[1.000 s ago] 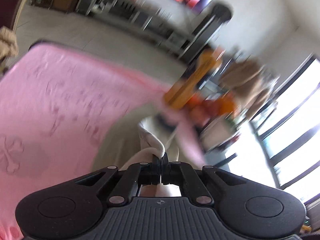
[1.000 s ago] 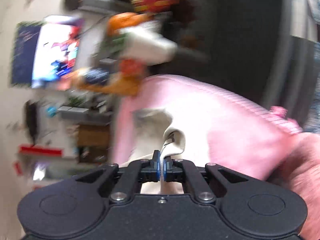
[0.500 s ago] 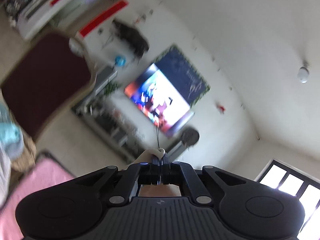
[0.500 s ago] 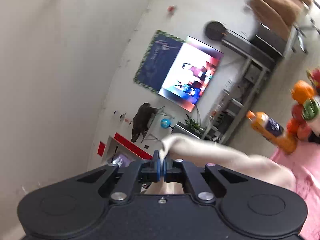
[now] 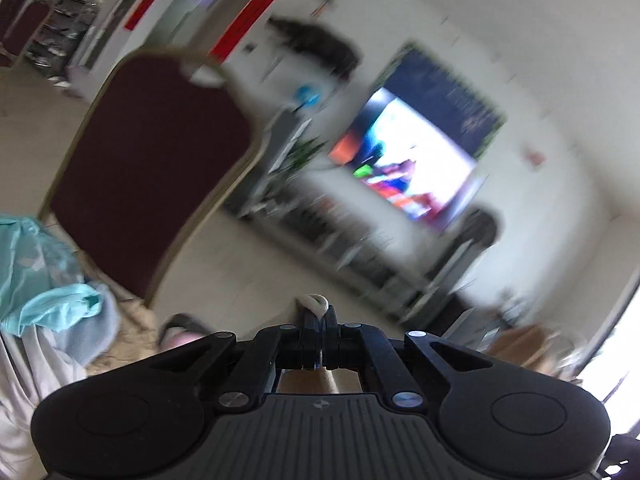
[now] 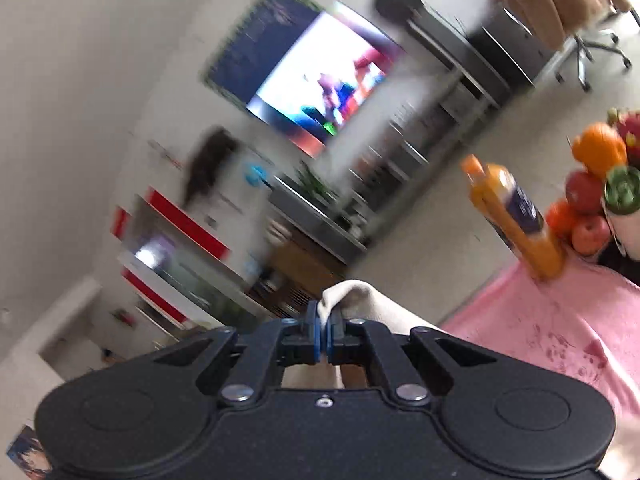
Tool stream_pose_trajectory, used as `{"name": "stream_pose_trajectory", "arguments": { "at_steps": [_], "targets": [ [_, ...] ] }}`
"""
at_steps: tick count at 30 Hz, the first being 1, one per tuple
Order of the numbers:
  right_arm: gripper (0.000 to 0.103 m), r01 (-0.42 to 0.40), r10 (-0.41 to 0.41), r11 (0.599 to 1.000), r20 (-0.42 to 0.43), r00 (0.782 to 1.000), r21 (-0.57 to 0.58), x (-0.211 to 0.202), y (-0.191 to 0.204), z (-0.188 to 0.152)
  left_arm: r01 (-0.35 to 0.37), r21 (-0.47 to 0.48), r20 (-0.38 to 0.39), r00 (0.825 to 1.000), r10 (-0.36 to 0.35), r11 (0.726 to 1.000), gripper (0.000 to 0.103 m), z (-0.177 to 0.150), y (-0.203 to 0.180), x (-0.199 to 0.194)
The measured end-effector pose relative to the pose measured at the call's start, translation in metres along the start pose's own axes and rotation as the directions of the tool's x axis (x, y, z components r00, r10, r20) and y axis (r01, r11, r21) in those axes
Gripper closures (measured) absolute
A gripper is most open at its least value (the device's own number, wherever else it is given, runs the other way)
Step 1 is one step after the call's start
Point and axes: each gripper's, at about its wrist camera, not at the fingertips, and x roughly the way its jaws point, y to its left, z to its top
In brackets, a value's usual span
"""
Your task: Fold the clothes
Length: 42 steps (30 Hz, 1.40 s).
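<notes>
Both cameras have tipped down a little since half a second ago: the ceiling has left the left wrist view, and the dark red chair back with a pale wooden frame now fills much more of it.

No writing can be read anywhere; the label on the orange juice bottle with a dark blue label is blurred, and so is the picture on the wall-mounted television screen, which also shows in the left view.

The left gripper is pinched closed on a fold of the cream-coloured cloth garment, which pokes up just above its tips. The right gripper is likewise clamped on the same cream garment, whose fabric runs from the tips away toward the pink tablecloth with darker red flower prints.

The juice bottle stands on the pink cloth's far edge. Just beside the bottle, on the side away from the television, is a heap of oranges and red apples; what holds the fruit cannot be told.

Below the television stands a low grey shelf unit. Near the chair back, toward the left view's edge, lies a pile of turquoise and white clothes.
</notes>
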Motion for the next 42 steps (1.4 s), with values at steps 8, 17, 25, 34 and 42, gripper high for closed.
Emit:
{"name": "stream_pose_trajectory", "arguments": {
  "at_steps": [8, 17, 25, 34, 42],
  "targets": [
    [0.1, -0.069, 0.173, 0.921, 0.243, 0.954, -0.384, -0.026, 0.082, 0.007, 0.012, 0.167, 0.277, 0.959, -0.058, 0.986, 0.103, 0.058, -0.06, -0.042],
    [0.1, 0.032, -0.009, 0.953, 0.077, 0.997, -0.302, -0.043, -0.041, -0.082, -0.08, 0.082, -0.03, 0.996, 0.083, 0.993, 0.102, -0.091, 0.024, -0.026],
    [0.1, 0.419, -0.43, 0.901, -0.356, 0.83, -0.111, -0.006, -0.197, -0.211, -0.414, 0.024, -0.449, 0.809, 0.38, 0.91, 0.103, -0.222, 0.119, 0.037],
    [0.096, 0.397, -0.422, 0.906, -0.396, 0.815, -0.149, -0.022, -0.186, -0.211, -0.363, 0.158, -0.432, 0.811, 0.395, 0.918, 0.077, -0.229, 0.111, 0.027],
    [0.051, 0.423, -0.388, 0.906, -0.458, 0.799, -0.03, 0.023, -0.217, -0.196, -0.398, 0.123, -0.586, 0.71, 0.39, 0.909, 0.068, -0.261, 0.141, 0.042]
  ]
}}
